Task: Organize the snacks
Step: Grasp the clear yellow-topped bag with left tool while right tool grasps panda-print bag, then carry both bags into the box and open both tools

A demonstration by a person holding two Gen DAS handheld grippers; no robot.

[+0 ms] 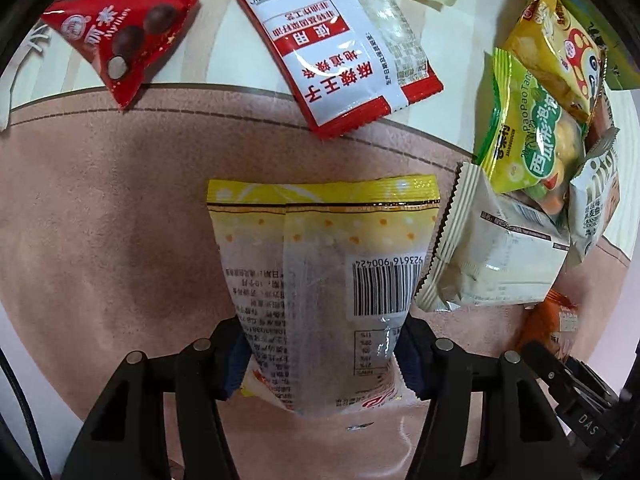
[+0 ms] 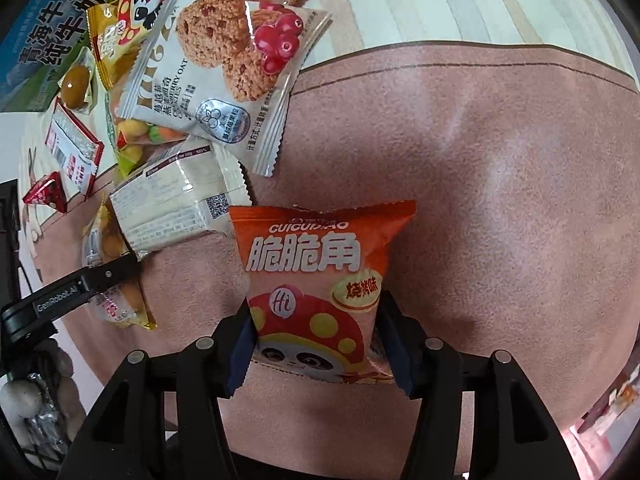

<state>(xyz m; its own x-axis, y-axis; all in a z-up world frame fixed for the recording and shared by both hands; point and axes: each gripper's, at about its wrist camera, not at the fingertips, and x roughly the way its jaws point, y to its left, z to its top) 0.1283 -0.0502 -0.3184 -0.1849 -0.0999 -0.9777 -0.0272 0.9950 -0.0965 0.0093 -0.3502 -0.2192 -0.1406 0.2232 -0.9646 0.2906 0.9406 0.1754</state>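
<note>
We hold one snack in each gripper.

Our left gripper [image 1: 322, 354] squeezes a yellow-topped snack packet [image 1: 320, 264] over the pink mat [image 1: 112, 220]. Our right gripper [image 2: 316, 346] squeezes an orange crispy-horn snack bag [image 2: 320, 280] beside the snack pile [image 2: 192, 92].

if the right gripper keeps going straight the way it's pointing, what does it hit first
Probably the pink mat. The right gripper points steeply down at it, shut on the orange snack bag, so the bag's far end would likely touch first. How big the gap is, I can't tell.
</note>
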